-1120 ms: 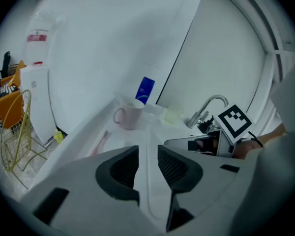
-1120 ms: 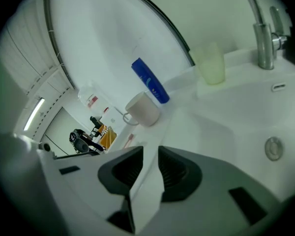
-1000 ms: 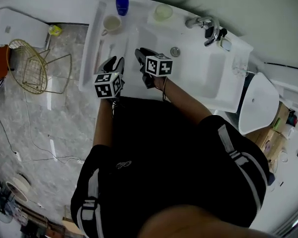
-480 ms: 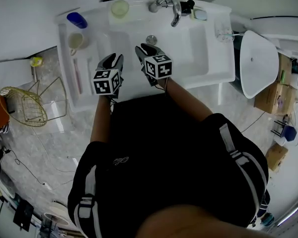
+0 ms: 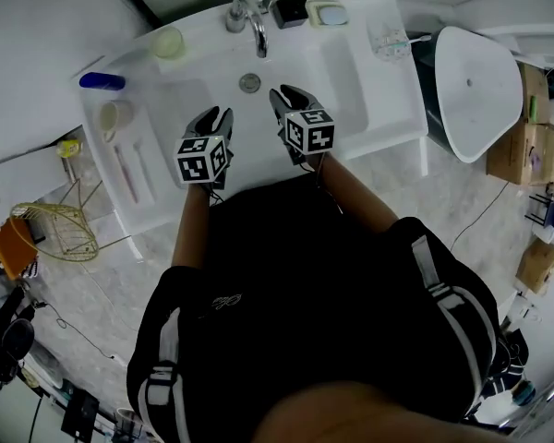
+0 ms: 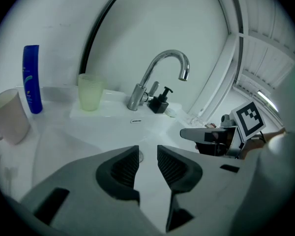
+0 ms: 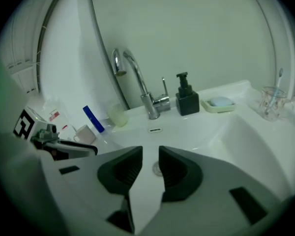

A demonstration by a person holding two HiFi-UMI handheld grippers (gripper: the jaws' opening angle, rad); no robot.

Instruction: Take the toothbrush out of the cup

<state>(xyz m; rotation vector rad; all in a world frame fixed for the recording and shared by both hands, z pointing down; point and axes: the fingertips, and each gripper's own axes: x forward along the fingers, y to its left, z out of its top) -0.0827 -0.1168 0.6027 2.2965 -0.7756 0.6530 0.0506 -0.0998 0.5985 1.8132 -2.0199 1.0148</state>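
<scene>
A clear glass cup [image 5: 389,37] stands on the sink's far right corner, and a toothbrush [image 7: 279,85] rises upright out of this cup [image 7: 271,101]. Both grippers hover over the front of the white basin [image 5: 351,81], well left of the cup. My left gripper [image 5: 214,118] is open, with nothing between its dark ribbed pads [image 6: 123,168]. My right gripper [image 5: 289,95] is also open and empty. It points toward the drain [image 7: 157,168], with the cup far off to its right. In the left gripper view the gripper [image 6: 147,154] faces the faucet, and the cup is out of frame.
A chrome faucet [image 5: 249,21], a black soap dispenser [image 5: 292,9] and a soap dish [image 5: 328,12] line the back rim. A pale green cup [image 5: 169,42], blue bottle [image 5: 102,81] and white mug [image 5: 115,118] stand at the left. A toilet [image 5: 480,81] is to the right, a wire basket [image 5: 55,232] on the floor to the left.
Both grippers have moved rightward along the sink, from its left counter side to the middle of the basin. The head view has swung with them, bringing the cup corner closer.
</scene>
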